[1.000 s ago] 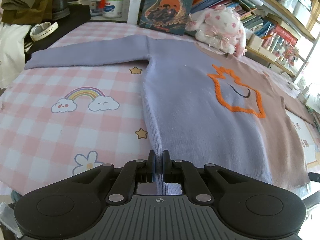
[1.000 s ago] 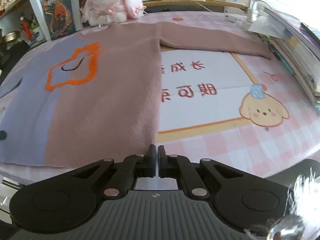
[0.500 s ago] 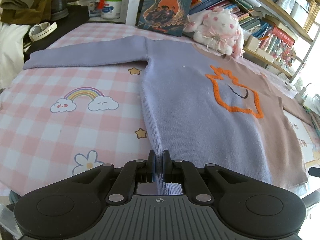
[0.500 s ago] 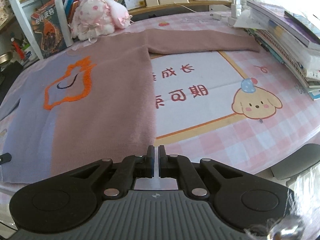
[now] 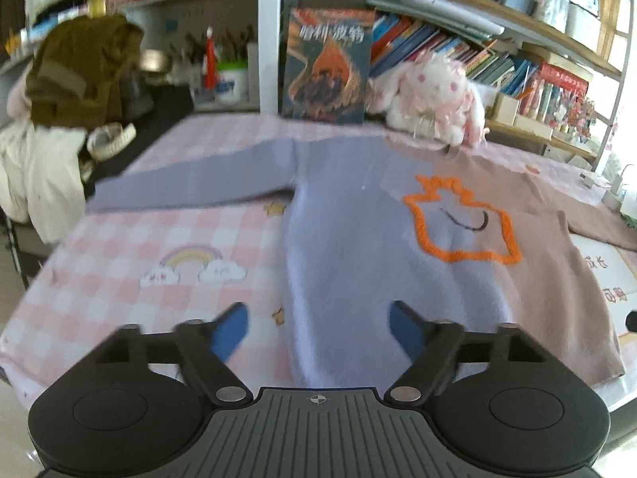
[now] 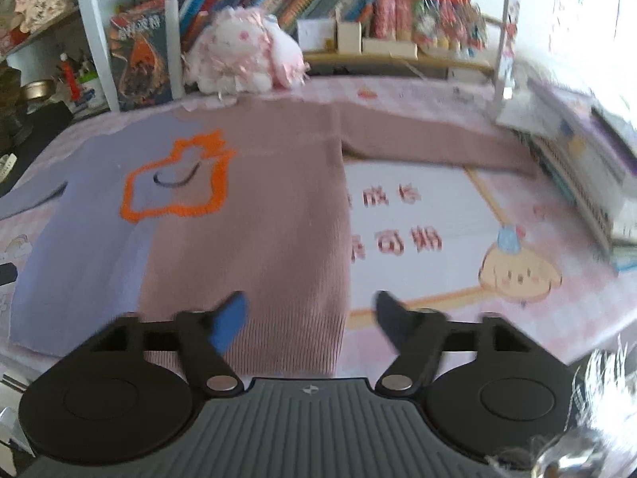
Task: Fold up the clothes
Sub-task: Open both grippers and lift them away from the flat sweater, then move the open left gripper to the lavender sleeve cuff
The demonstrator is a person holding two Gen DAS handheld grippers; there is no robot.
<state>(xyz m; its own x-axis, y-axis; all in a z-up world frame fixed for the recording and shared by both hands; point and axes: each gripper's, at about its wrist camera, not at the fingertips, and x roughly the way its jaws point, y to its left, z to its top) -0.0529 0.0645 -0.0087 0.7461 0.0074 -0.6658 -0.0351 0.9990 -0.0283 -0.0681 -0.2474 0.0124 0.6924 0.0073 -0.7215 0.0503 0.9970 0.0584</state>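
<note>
Sweater (image 5: 358, 247), two-tone: lilac left half, dusty-pink right half, orange outlined motif (image 5: 462, 219) on the chest. Spread flat, front up, on a pink-checked cloth (image 5: 131, 247) printed with a rainbow and clouds; hem at the near edge, collar at the far side.
Lilac sleeve (image 5: 191, 187): stretched out to the left. Pink sleeve (image 6: 430, 147): stretched out to the right, above a white printed panel with red characters and a cartoon puppy (image 6: 517, 271).
Left gripper (image 5: 318, 330): over the near left corner of the hem, jaws opening, fingers spread wide, blue pads (image 5: 229, 330) clear of the knit; lilac side edge visible in the gap, not pinched.
Right gripper (image 6: 308, 318): over the near right corner of the hem, jaws opening, fingers spread wide; ribbed pink hem in the gap, untouched by the pads.
Far side: white and pink plush rabbit (image 5: 434, 99) by the collar; book with an orange flame-like cover (image 5: 326, 67) upright against a white shelf post.
Far left: olive garment (image 5: 79, 71) piled over white cloth.
Right: stack of books (image 6: 589, 167) beside the pink sleeve end.
Both views motion-blurred.
</note>
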